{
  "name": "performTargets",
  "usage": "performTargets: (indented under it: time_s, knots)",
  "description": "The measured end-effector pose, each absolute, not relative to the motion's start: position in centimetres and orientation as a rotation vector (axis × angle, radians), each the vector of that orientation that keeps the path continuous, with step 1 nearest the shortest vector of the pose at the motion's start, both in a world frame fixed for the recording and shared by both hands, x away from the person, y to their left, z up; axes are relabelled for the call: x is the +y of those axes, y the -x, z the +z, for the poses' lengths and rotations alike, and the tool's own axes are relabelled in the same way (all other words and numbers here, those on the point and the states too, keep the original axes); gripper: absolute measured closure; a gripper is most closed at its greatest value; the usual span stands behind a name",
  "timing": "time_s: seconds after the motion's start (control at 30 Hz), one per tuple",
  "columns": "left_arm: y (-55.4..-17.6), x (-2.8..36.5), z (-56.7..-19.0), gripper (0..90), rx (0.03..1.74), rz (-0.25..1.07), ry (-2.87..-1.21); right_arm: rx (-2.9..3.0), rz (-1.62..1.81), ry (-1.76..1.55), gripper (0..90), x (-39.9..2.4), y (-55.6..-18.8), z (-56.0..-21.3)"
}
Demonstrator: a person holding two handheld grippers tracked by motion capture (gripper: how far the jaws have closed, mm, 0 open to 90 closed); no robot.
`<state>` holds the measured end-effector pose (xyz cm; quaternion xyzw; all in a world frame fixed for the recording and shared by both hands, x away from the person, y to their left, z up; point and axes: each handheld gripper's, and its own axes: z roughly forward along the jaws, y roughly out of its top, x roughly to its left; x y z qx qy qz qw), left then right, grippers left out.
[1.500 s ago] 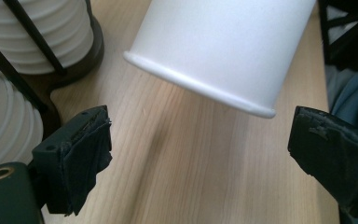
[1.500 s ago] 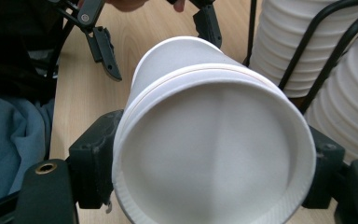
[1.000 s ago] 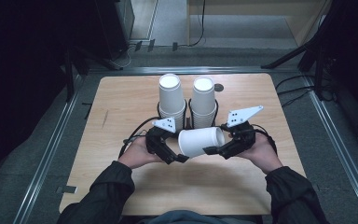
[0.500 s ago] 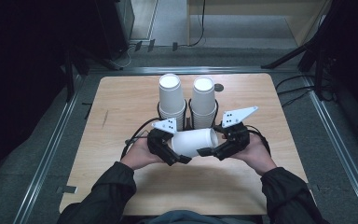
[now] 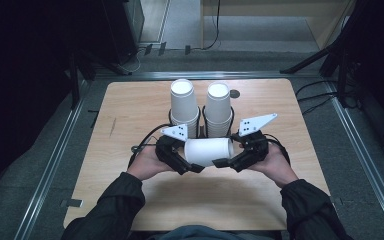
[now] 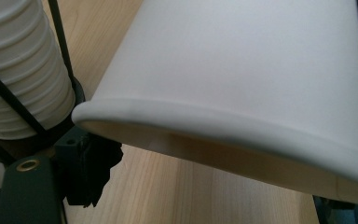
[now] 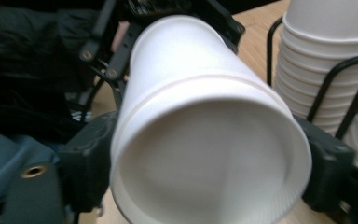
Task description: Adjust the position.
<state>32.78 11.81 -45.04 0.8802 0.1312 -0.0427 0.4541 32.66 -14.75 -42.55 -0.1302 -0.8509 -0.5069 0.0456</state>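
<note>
Cup time: you are holding a white paper cup [image 5: 208, 151] on its side, up off the bench [image 5: 130, 115], between your two hands. It is lying just in front of the two stacks of cups [image 5: 200, 107] that are standing upside down in a black wire rack [image 5: 234, 111].

Your left hand-held gripper [image 5: 189, 166] is coming in at the cup's left end, the open, rolled-rim end. In the left gripper view the cup [image 6: 261, 79] is filling the space right in front of the camera, with one black jaw showing down at the lower left, beside the rim. Its jaws are standing wide and have just been closing a little, with the cup between them. I cannot tell if the pads are pressing on the cup.

Your right hand-held gripper [image 5: 225, 162] is sitting at the cup's right end, the closed bottom end. In the right gripper view the cup's round bottom [image 7: 209, 168] is facing the camera, and the two black jaws are standing on either side of it, very close to its wall. These jaws have just been opening wider around the cup. I cannot tell if they are gripping it or only sitting beside it.
</note>
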Motion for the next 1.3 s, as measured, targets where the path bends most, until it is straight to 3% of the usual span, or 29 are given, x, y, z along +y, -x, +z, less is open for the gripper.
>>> performTargets:
  time_s: [0.6,1.3]
  knots:
    - [-33.4,14.1,-44.5,14.6,0.388,-0.029,-2.321,-2.781,-1.358,0.424,14.9,-15.1,-32.5,-43.8]
    - [-33.5,12.4,-46.0,14.6,0.424,-0.021,-2.523,-2.821,-1.341,0.442,15.0,-14.7,-32.8,-44.3]
